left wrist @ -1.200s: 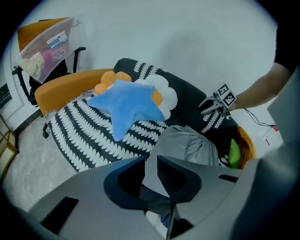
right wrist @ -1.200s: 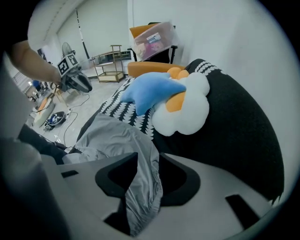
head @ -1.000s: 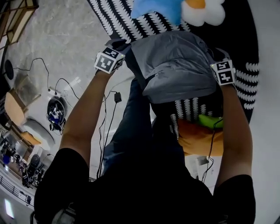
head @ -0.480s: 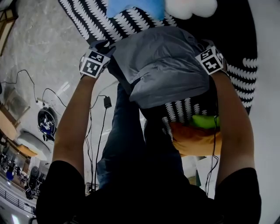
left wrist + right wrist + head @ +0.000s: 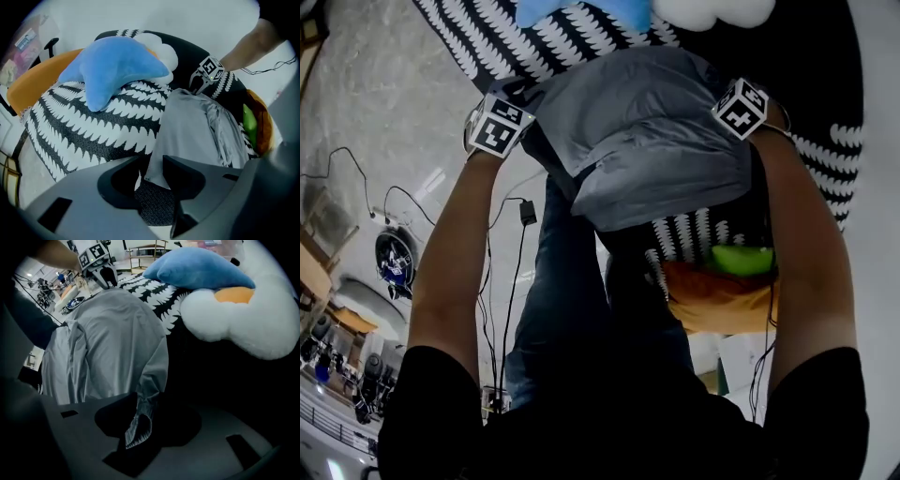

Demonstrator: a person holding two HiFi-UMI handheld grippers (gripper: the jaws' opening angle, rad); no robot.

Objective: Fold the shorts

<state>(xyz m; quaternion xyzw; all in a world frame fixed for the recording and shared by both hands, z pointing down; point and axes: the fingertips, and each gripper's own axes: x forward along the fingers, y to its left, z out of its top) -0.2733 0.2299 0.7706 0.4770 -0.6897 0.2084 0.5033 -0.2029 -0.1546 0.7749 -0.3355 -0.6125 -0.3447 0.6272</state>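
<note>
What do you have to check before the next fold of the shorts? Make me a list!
1. Shorts lie on the patterned cushion: ok.
2. Left gripper has let go: ok. Its jaws have just been opening and stand apart, with a corner of the shorts loose between them.
3. Right gripper has let go: not ok. Its jaws pinch a bunched corner of the cloth.
4. Blue star pillow is off the shorts: ok. It sits beside them, apart.
5. Cloth is smooth: not ok. Creases run down one side.
6. Edges underneath line up: cannot tell. The top layer hides them.
</note>
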